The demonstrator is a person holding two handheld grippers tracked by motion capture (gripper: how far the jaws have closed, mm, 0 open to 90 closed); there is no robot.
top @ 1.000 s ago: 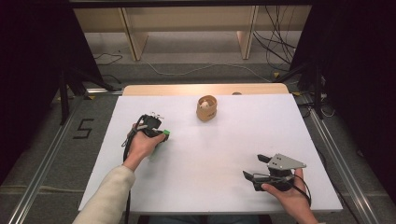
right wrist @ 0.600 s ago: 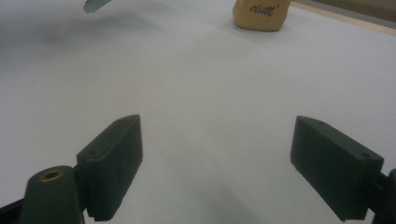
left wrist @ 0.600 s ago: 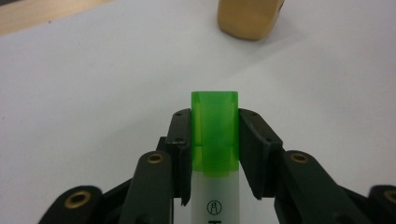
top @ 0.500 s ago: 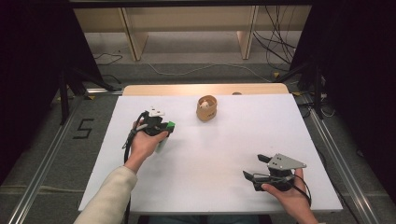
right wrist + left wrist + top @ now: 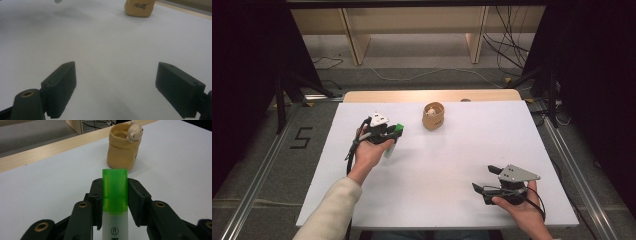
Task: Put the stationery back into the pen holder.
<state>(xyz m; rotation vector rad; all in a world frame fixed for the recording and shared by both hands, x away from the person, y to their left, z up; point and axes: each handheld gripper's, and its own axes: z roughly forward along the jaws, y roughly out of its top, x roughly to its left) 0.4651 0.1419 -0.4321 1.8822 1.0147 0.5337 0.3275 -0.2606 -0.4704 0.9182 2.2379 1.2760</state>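
Since a second ago the left gripper [image 5: 393,131] has moved up the white table [image 5: 452,165] toward the tan pouch [image 5: 433,116], its jaws clamped on a green-capped highlighter [image 5: 114,195] whose lower barrel is cut off in the left gripper view. Wide bare table separates it from the right gripper [image 5: 484,180], which rests with jaws spread near the front edge, unmoved.

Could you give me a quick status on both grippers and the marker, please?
Left hand-held gripper shut on green-capped marker, pointed at tan pouch. Right hand-held gripper open, empty. Bare table between marker and pouch.
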